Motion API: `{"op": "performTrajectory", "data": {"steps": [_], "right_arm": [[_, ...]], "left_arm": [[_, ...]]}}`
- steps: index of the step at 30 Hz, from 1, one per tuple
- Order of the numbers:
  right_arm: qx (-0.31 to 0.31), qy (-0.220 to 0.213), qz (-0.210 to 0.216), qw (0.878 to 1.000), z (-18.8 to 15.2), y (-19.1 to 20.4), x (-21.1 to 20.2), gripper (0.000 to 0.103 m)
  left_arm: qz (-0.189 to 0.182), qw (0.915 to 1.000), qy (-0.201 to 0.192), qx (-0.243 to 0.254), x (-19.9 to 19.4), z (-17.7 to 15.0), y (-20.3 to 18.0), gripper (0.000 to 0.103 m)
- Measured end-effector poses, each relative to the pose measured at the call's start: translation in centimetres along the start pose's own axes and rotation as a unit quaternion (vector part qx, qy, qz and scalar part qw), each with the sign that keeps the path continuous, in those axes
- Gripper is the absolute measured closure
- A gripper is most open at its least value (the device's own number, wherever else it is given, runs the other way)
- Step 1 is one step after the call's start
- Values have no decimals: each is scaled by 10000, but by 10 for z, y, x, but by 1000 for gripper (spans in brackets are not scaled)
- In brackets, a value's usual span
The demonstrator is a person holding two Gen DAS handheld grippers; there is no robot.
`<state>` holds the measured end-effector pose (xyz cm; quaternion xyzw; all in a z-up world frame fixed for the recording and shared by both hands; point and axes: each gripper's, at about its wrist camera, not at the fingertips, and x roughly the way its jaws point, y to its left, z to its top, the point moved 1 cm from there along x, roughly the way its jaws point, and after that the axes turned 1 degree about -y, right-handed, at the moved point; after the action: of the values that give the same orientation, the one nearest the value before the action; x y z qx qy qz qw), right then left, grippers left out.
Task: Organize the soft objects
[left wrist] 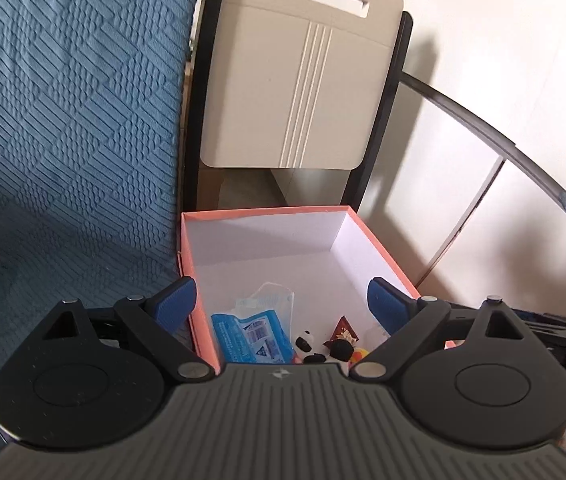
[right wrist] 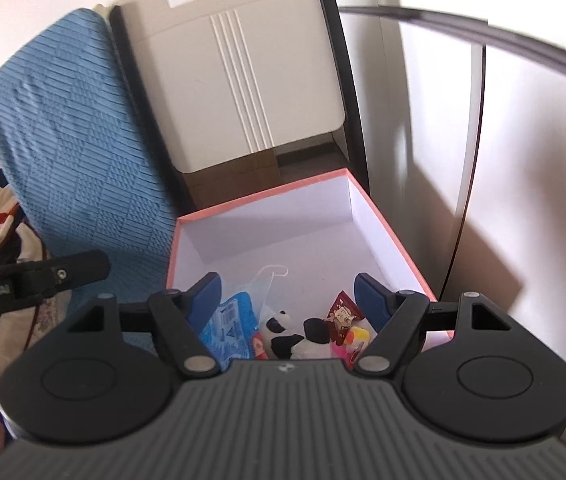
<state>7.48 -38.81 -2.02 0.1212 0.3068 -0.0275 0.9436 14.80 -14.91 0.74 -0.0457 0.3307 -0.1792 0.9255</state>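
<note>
Both grippers, left (left wrist: 283,304) and right (right wrist: 287,294), jaws wide and empty above the pink box (right wrist: 399,236); panda toy (right wrist: 283,330) lying inside.

panda plush (right wrist: 283,330) half hidden by tongs body, blue packet (left wrist: 249,336) partly covered

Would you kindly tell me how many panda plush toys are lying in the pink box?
2: one panda left of centre at the box's near end, the other touching it on the right. More may be hidden behind the tool body.
</note>
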Motion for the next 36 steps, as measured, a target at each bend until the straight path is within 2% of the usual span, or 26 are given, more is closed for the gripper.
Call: {"op": "performTrajectory", "data": {"steps": [11,20,28,36], "right_arm": [[-146,-82,-106,9998,-22,13,-40,28],[-194,15,-76,9998,-45,27,-56,28],[-106,113,-239,9996,-65,23,-60,28],[-183,56,-286,9994,-68,23,-66,28]], "left_arm": [[84,10000,-40,-36,-37,-23,15,8],[-10,9998,178,-43,-52,-46,16,8],[28,9996,285,-53,-60,-59,19,8],[106,9994,310,-128,-66,-64,25,8]]}}
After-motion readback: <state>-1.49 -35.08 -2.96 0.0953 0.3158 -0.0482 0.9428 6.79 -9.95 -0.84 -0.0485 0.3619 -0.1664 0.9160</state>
